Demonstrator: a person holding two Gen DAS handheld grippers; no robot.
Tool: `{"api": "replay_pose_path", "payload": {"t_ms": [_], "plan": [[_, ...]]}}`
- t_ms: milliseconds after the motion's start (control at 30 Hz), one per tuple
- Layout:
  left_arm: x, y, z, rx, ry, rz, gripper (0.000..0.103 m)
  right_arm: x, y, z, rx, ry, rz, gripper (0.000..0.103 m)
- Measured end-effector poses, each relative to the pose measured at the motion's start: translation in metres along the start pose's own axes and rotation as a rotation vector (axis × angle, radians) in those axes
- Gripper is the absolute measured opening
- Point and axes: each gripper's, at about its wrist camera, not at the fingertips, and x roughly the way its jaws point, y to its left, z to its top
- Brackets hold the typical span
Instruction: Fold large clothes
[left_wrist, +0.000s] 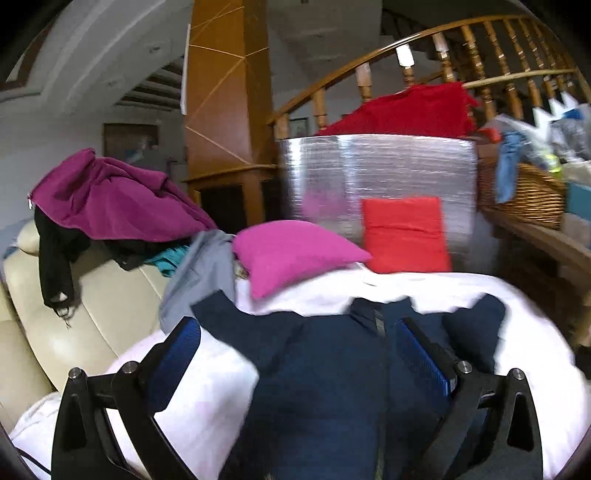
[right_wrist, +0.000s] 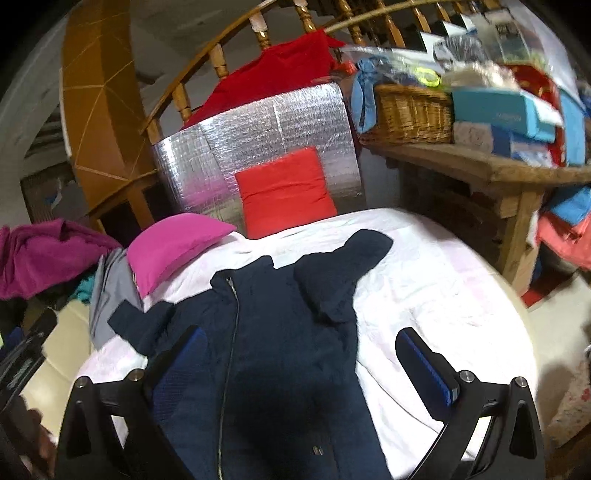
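Observation:
A large navy zip-up jacket (left_wrist: 317, 376) lies spread on a white sheet (left_wrist: 207, 398), both sleeves reaching away from me. In the right wrist view the jacket (right_wrist: 280, 332) shows its zipper running down the middle. My left gripper (left_wrist: 297, 332) is open and empty, hovering over the jacket's lower body. My right gripper (right_wrist: 297, 341) is open and empty, over the jacket's right half, with its right finger above the white sheet (right_wrist: 424, 280).
A pink cushion (left_wrist: 291, 254) and a red cushion (left_wrist: 404, 232) lie at the far end against a silver foil panel (left_wrist: 380, 173). A grey garment (left_wrist: 199, 273) and a purple garment (left_wrist: 110, 195) pile on the cream sofa (left_wrist: 99, 299) at left. A wooden bench with a wicker basket (right_wrist: 410, 110) stands at right.

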Motion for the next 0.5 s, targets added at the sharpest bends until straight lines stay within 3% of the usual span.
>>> {"api": "replay_pose_path", "payload": {"t_ms": [200, 400, 500], "plan": [[0.087, -0.012, -0.01, -0.045, 0.055, 0.065, 0.103, 0.089, -0.033, 0.025, 0.098, 0.048, 0.042, 0.103], [0.154, -0.01, -0.041, -0.138, 0.131, 0.01, 0.103, 0.211, -0.104, 0.05, 0.325, 0.167, 0.09, 0.103], [0.177, -0.013, -0.057, -0.125, 0.137, 0.038, 0.103, 0.262, -0.133, 0.059, 0.4, 0.214, 0.091, 0.102]]}}
